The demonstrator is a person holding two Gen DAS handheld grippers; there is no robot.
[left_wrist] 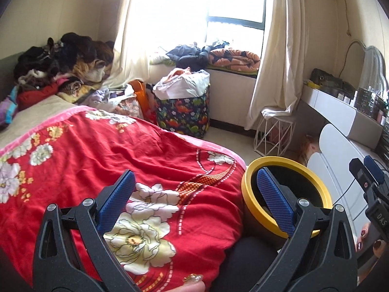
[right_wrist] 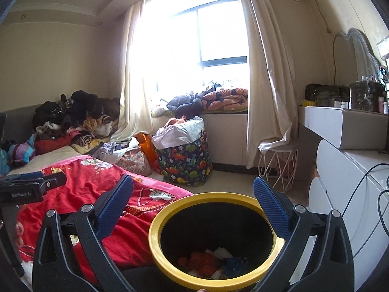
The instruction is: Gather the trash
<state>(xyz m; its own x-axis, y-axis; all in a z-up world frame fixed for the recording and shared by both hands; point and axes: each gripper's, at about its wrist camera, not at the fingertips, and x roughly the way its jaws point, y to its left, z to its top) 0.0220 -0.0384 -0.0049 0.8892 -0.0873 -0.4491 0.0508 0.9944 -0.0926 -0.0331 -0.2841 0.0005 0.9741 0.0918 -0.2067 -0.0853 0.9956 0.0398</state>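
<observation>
Right now you hold two grippers, both spread wide with nothing between the pads; your right gripper hovers over one yellow-rimmed bin beside the bed, with several scraps of trash inside; your left gripper points across one red floral blanket.

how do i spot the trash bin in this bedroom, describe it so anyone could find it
Start at the bed with the red floral blanket; the trash bin stands on the floor right beside it, between the bed and the white dresser. It is a round black bin with a thick yellow rim, unlike the dinosaur-print fabric basket under the window.
</observation>
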